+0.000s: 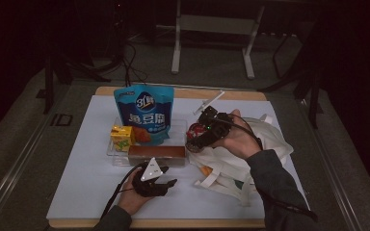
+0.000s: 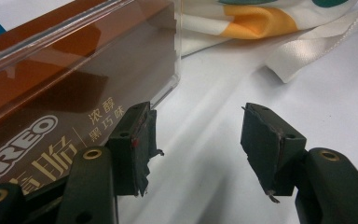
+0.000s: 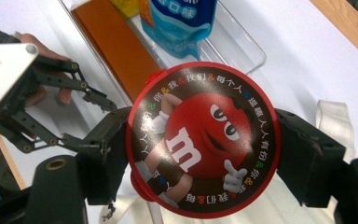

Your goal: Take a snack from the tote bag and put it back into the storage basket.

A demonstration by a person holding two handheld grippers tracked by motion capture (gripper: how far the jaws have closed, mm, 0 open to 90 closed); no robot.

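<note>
My right gripper point(image 1: 196, 138) point(image 3: 207, 156) is shut on a round red M&M's tub point(image 3: 203, 140) point(image 1: 192, 140), pads pressing its two sides, and holds it above the white tote bag point(image 1: 243, 154) beside the clear tray point(image 1: 112, 150). In the tray stand a blue snack pouch point(image 1: 144, 113) point(image 3: 182, 21), a small yellow carton point(image 1: 122, 137) and a long brown Oreo box point(image 1: 156, 154) point(image 2: 65, 84) point(image 3: 116, 51). My left gripper point(image 1: 169, 186) point(image 2: 203, 149) point(image 3: 91, 123) rests open on the white sheet just in front of the Oreo box, nothing between its fingers.
The tote bag's straps point(image 2: 317, 51) trail over the white sheet point(image 1: 86, 192) to the right of my left gripper. The wooden table edge point(image 1: 173, 224) runs along the front. Metal stand legs point(image 1: 176, 53) rise behind the table.
</note>
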